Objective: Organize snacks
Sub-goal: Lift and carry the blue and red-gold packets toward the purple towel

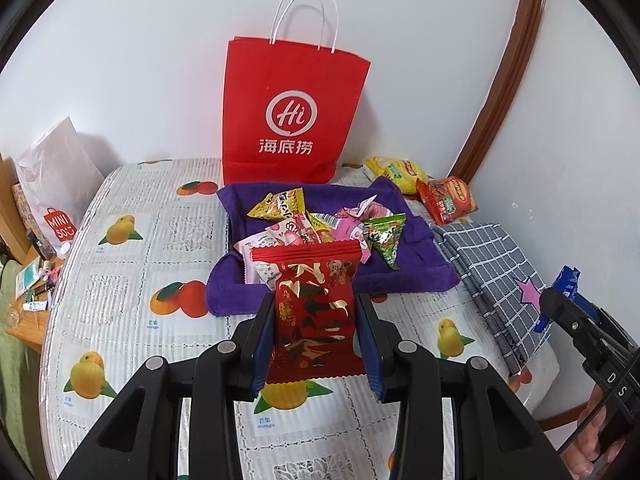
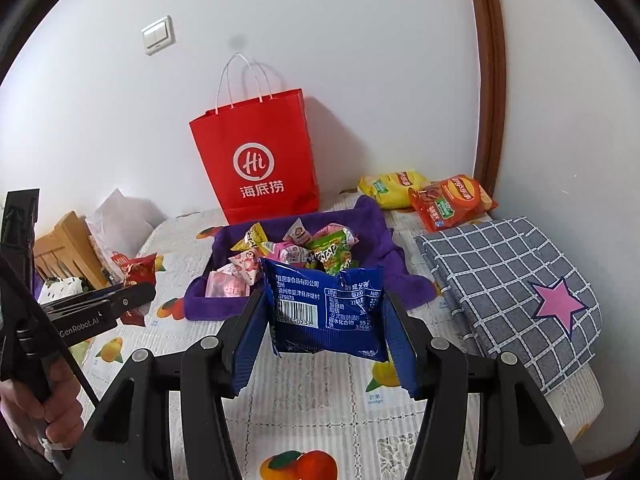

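Currently my left gripper (image 1: 316, 316) clamps a red snack packet (image 1: 316, 312); my right gripper (image 2: 326, 320) clamps a blue snack packet (image 2: 328, 312). Ahead of both, on the fruit-print surface (image 1: 132, 264), a purple towel (image 1: 416, 268) carries loose snacks (image 1: 320, 224). Beyond it, a red paper bag (image 1: 292, 120) stands against the white wall (image 1: 120, 60).
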Action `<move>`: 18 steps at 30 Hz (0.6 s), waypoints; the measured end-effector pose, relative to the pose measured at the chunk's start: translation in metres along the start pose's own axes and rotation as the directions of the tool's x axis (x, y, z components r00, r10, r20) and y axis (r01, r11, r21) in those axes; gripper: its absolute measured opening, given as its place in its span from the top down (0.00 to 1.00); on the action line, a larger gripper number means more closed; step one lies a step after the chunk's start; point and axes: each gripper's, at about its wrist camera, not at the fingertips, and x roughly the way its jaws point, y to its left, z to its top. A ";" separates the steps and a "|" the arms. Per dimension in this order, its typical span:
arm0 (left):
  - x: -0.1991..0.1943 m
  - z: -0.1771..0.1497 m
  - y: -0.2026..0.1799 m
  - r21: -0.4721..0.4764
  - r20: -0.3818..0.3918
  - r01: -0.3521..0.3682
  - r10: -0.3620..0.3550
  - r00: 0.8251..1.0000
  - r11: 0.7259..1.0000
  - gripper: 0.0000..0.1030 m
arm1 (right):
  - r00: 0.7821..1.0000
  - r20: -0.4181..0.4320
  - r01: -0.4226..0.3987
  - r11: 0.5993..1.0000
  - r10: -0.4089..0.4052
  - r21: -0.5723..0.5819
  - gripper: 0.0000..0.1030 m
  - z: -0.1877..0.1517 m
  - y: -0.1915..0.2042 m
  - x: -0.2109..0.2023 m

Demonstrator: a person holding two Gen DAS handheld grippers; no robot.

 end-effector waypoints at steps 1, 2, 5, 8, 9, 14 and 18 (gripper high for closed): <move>0.003 0.001 0.001 -0.003 -0.005 0.001 -0.001 1.000 1.000 0.65 | 1.000 -0.004 0.001 1.000 -0.001 0.000 0.45 0.001 -0.001 0.004; 0.006 0.001 0.002 -0.008 -0.010 0.004 -0.004 1.000 1.000 0.65 | 1.000 -0.008 0.003 1.000 -0.003 0.000 0.45 0.001 -0.001 0.007; 0.016 0.005 0.006 -0.016 -0.022 0.001 -0.002 1.000 1.000 0.65 | 1.000 -0.022 0.004 1.000 -0.004 0.003 0.45 0.004 -0.004 0.019; 0.026 0.009 0.009 -0.018 -0.034 -0.007 0.006 0.999 1.000 0.65 | 0.999 -0.034 0.006 1.000 -0.006 0.007 0.45 0.007 -0.007 0.032; 0.029 0.010 0.010 -0.019 -0.039 -0.009 0.008 0.999 1.000 0.65 | 0.999 -0.036 0.007 1.000 -0.007 0.007 0.45 0.007 -0.007 0.035; 0.044 0.020 0.014 -0.022 -0.050 -0.012 0.011 0.999 1.000 0.65 | 0.998 -0.057 0.015 1.000 -0.015 0.008 0.45 0.015 -0.015 0.058; 0.057 0.028 0.017 -0.025 -0.058 -0.016 0.015 0.998 1.000 0.65 | 0.997 -0.071 0.025 1.000 -0.024 0.010 0.45 0.022 -0.021 0.075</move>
